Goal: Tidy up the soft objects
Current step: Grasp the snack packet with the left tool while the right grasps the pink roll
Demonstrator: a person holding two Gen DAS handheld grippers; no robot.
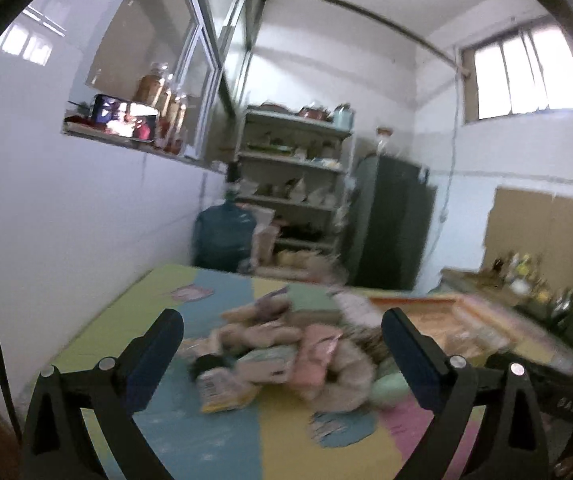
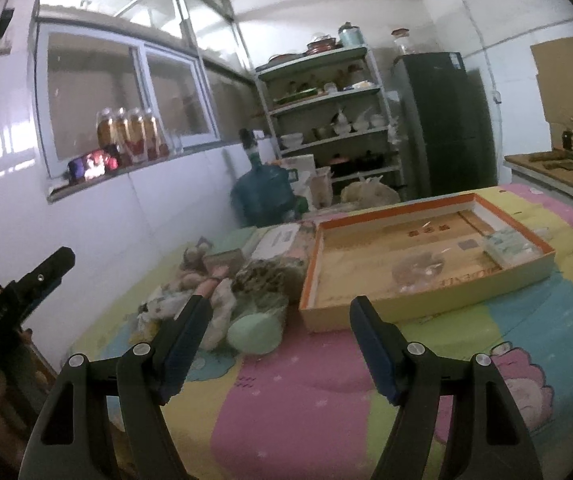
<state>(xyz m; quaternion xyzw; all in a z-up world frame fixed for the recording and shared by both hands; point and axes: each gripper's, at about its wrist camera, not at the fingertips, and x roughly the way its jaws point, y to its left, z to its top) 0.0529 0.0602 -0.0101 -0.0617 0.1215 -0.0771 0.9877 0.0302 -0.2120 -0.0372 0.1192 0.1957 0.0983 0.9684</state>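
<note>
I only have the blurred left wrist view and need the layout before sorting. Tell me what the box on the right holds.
Observer: The shallow orange-rimmed box holds a few small clear packets; most of its floor is bare.
Operator: Say which soft thing lies nearest the box.
Observer: A mint green round pad, at the pile's near end, close to the box's near left corner.
Operator: Report the right gripper.
Observer: The right gripper is open and empty, short of the pad.
Operator: Report what lies under it.
Observer: A pink panel of the patchwork mat.
</note>
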